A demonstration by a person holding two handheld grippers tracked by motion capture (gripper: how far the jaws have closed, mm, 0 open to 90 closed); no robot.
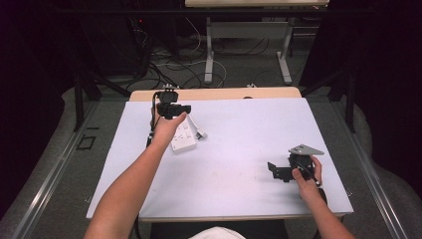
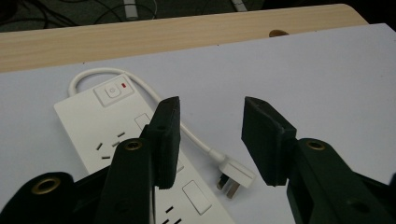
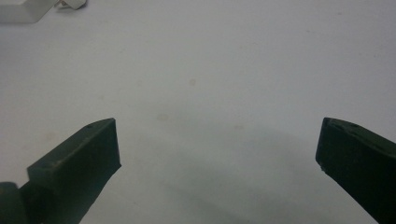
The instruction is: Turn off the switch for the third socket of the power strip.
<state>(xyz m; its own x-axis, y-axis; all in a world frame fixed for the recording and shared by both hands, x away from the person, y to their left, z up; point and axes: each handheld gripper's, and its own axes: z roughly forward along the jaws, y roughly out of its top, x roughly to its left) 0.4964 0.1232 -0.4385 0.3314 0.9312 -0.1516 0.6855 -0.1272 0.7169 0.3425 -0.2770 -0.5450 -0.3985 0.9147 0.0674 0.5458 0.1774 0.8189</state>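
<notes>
Left gripper view: open jaws over power strip (image 2: 107, 126); right jaws open, well apart.

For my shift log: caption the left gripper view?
Open left hand-held gripper poised over white power strip and its loose plug.

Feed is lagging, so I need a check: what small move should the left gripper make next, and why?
Probably ease the left gripper down toward the plug: its jaws stand open above the cable, holding nothing, and the plug lies loose on the table beside the power strip.

Left tool (image 1: 172, 110) hangs above a white power strip (image 1: 184, 135); right tool (image 1: 286, 170) rests well apart.
</notes>
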